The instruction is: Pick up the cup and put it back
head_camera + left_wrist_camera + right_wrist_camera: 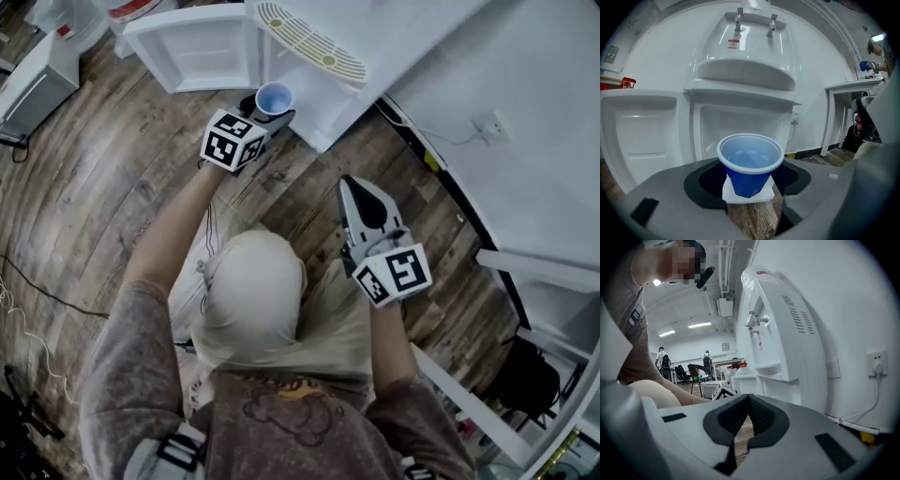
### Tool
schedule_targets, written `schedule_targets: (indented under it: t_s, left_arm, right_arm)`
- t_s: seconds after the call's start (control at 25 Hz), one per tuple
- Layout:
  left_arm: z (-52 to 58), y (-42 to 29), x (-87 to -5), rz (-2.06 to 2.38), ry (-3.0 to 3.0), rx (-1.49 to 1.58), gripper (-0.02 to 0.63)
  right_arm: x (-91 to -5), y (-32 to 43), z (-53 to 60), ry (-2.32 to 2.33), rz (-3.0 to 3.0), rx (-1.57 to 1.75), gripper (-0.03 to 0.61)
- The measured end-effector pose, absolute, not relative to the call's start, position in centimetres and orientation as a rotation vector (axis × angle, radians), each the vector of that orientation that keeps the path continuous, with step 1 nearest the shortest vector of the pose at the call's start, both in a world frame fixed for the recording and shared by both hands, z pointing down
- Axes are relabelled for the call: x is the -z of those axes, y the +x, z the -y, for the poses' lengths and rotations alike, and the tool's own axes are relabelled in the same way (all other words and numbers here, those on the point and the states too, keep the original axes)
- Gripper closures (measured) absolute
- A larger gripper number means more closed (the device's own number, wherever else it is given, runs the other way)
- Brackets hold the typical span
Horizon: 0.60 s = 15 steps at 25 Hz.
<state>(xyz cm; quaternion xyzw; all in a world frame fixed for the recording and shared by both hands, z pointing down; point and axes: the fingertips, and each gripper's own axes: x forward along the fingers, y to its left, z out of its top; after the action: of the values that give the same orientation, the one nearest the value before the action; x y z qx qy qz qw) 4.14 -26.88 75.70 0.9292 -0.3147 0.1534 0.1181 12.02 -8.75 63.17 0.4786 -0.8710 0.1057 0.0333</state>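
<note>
Left gripper (267, 112) has its jaws partway apart and clamped on the sides of the cup (749, 165), one dark pad on each side. The cup sits right out at the jaw tips. It's upright, mouth up, with its long axis vertical or nearly so.

It's a small blue cup that tapers toward the base, with a rolled rim, a smooth glossy wall and a paler blue inside. There's a flat white piece right under its base. I can't tell if the two touch.

Room to move: the white water dispenser (740, 70) is straight ahead of the cup. Its lower cabinet (740, 124) is open, and the cabinet door (640, 136) is swung out to the left. That leaves hard white edges in front and on that side. The two taps (738, 18) are high above the cup.

Right gripper (749, 399) has its ribbed jaws closed tip to tip with nothing in them. It hangs over the wood-plank floor (103, 169) beside the person's knee, well apart from the cup.

The white wall (525, 141) runs along its right side, with a socket (489, 127) and a cable. Behind and to the left is open plank floor.
</note>
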Motion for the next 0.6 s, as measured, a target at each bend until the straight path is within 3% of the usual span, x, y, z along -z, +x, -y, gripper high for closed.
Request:
schedule_targets:
  t_s: [0.6]
  left_arm:
    - [32.8,9.9,-84.9,0.813,2.725,-0.483,0.322]
  right_arm:
    - [-64.9,10.1,10.6,1.491,2.665,-0.371,0.577]
